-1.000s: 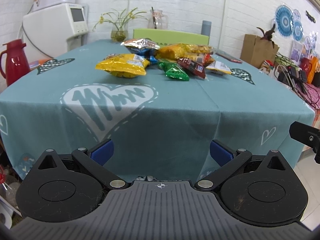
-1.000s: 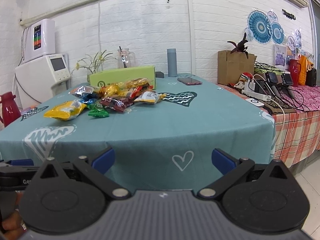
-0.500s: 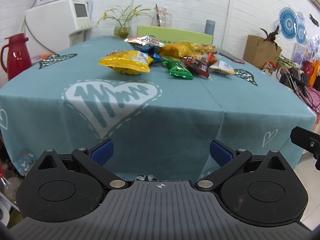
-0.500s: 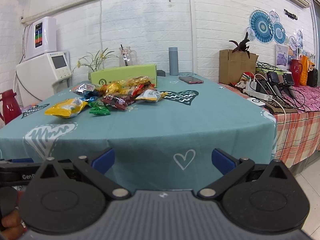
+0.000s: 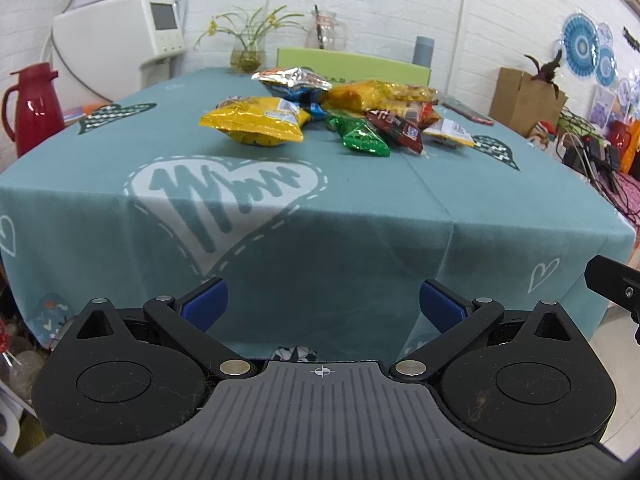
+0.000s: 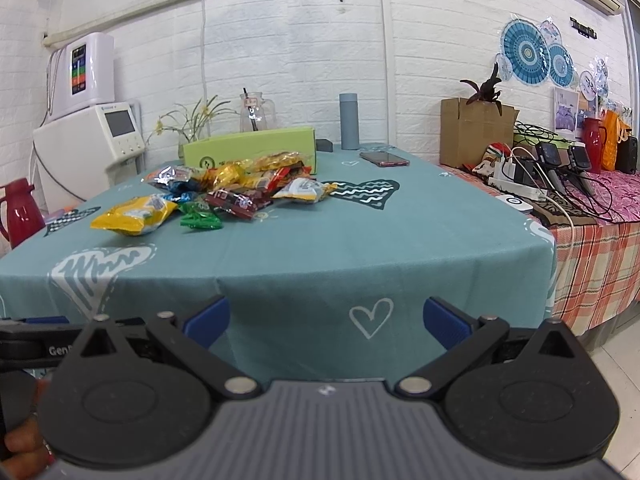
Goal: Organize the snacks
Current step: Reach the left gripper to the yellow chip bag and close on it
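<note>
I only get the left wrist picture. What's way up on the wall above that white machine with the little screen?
Observer: A white box with a colourful panel sits on top of the white machine; your view cuts most of it off.
Operator: What's on the other table, to the right?
Observer: A white power strip with chargers plugged in, on a plaid cloth.
Operator: Is the phone by the snacks whole?
Observer: Yes, a reddish phone lies flat past the snack pile, near the grey bottle.
Operator: Is the right gripper holding something?
Observer: No, the right gripper is open, short of the table.
</note>
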Motion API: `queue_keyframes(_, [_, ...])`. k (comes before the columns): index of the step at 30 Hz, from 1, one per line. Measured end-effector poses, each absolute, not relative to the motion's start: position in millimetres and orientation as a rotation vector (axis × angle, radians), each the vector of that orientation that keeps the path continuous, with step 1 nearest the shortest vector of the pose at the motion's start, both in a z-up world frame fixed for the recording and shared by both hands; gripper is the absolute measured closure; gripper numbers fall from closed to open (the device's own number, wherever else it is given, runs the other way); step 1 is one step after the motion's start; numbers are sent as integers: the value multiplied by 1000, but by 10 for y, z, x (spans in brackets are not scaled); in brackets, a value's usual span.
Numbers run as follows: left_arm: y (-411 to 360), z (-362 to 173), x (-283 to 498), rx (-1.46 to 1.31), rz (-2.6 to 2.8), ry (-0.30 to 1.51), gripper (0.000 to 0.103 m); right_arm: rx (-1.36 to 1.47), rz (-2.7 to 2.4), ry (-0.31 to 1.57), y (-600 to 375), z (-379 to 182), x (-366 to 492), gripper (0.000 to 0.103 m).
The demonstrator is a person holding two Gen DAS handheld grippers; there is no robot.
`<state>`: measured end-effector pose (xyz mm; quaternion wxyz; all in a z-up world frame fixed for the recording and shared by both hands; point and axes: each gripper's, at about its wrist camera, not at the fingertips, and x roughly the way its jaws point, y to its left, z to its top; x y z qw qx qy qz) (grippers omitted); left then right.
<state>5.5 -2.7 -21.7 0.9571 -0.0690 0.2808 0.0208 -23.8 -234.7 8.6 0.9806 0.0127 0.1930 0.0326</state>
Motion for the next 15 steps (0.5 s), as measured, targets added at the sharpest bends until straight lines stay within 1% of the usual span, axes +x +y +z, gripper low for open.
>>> queue_keyframes(3, [38,-153,130,-149,38,557,11,41,125,318,-2264,151,-128,0])
queue_keyframes(6, [200,-27,282,-179,77,526,11,-6,190,297,-2045,245,287,0])
queue_keyframes(9, [393,36,452,-214,121,523,11,-67,229,356,-1785,251,846,1])
queue_keyframes(11, [508,39,551,-231,143,530,11,-113,223,440,-1639,149,1189,1])
queue_keyframes(15, [686,24,684,-244,173,556,11,-129,240,534,-1476,-64,1560,1])
